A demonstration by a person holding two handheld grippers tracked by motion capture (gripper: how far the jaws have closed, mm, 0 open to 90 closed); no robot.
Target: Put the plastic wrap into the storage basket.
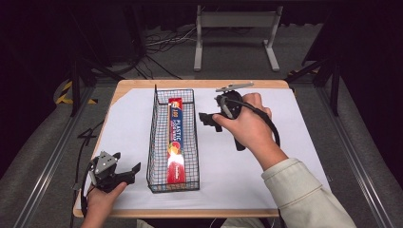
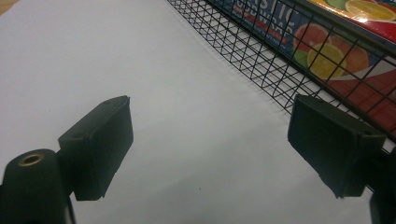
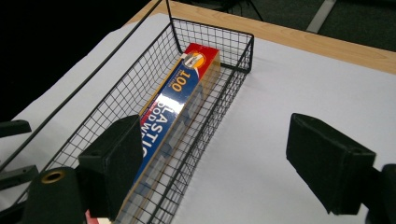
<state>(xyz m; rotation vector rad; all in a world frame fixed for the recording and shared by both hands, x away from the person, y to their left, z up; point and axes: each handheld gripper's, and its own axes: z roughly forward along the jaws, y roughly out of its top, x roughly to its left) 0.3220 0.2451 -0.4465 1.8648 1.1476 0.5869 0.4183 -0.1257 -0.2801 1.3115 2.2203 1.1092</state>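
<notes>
Black wire basket (image 1: 157, 142) holds long red-and-blue plastic-wrap box (image 1: 175, 142) on white-papered wooden tabletop (image 1: 266, 156); left tool (image 1: 135, 172) and right tool (image 1: 205, 120) both gape empty.

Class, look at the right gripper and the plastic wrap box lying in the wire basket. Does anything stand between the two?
Yes: the basket's wire side wall. The plastic wrap box lies flat inside the basket, and the right gripper, jaws open and empty, sits beside it over the white sheet. From above, nothing visible covers the box.
</notes>
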